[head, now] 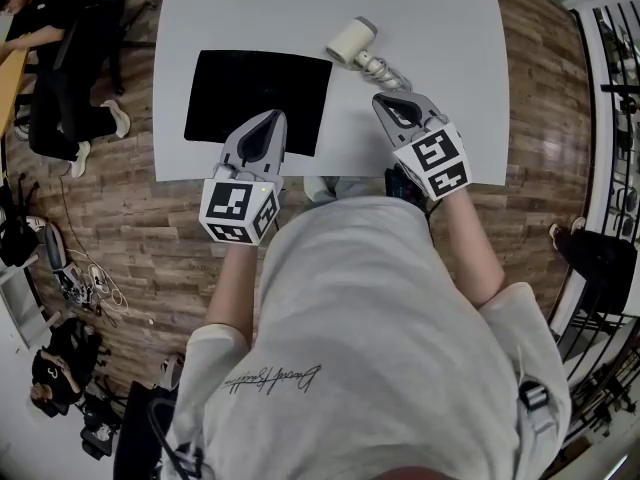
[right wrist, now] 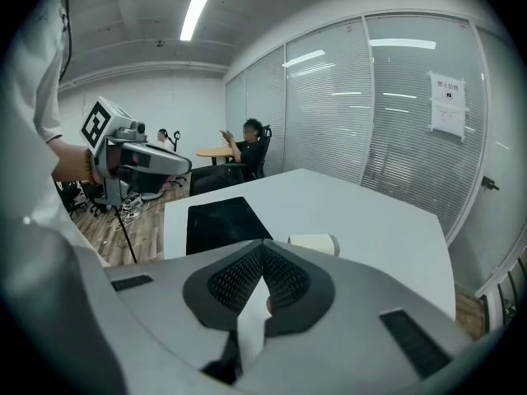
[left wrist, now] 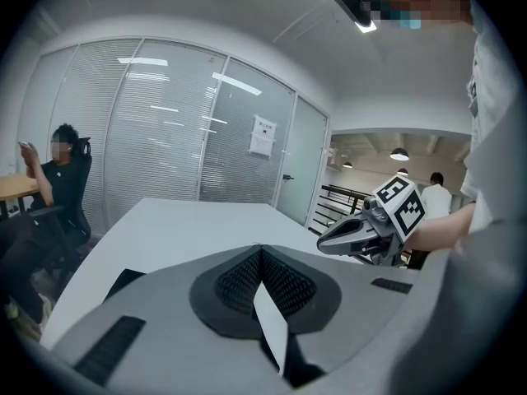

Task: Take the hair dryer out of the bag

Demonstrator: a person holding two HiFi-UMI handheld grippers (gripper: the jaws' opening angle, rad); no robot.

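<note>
**Status: hair dryer [head: 350, 40] clear of bag [head: 258, 96], grippers empty**

1. Task item. The hair dryer lies on its side on the white table [head: 450, 28], just past the bag's far right corner and wholly outside it. Its cord [head: 386, 72] trails from the handle down the bag's right side, apart from the fabric as far as the head view shows.

2. Bag. Black and lying flat. Which side the mouth faces can't be made out.

3. Grippers.
- The left gripper [head: 270, 118] hangs over the bag's near part. Its jaws are pressed together w/ nothing btwn them.
- The right gripper [head: 382, 99] sits right of the bag, tips close by the cord's near end. Its jaws are likewise closed tight and hold nothing.
- Whether the right tips touch the cord can't be told.

4. Assessment. Extraction looks complete, since the dryer is out and neither gripper has hold of it. The step in hand reads as pulling back to rest.

5. Recs for doing that well.
- Lift the right gripper straight up off the cord area before drawing it toward the body, so a snagged loop doesn't drag the dryer toward the bag or off the table.
- Raise the left gripper clear of the bag before moving sideways, else the tips may rumple or shift the fabric.
- Keep both sets of jaws closed during retreat, as open tips catch cord more readily.
- Slow and vertical first, then back.
</note>
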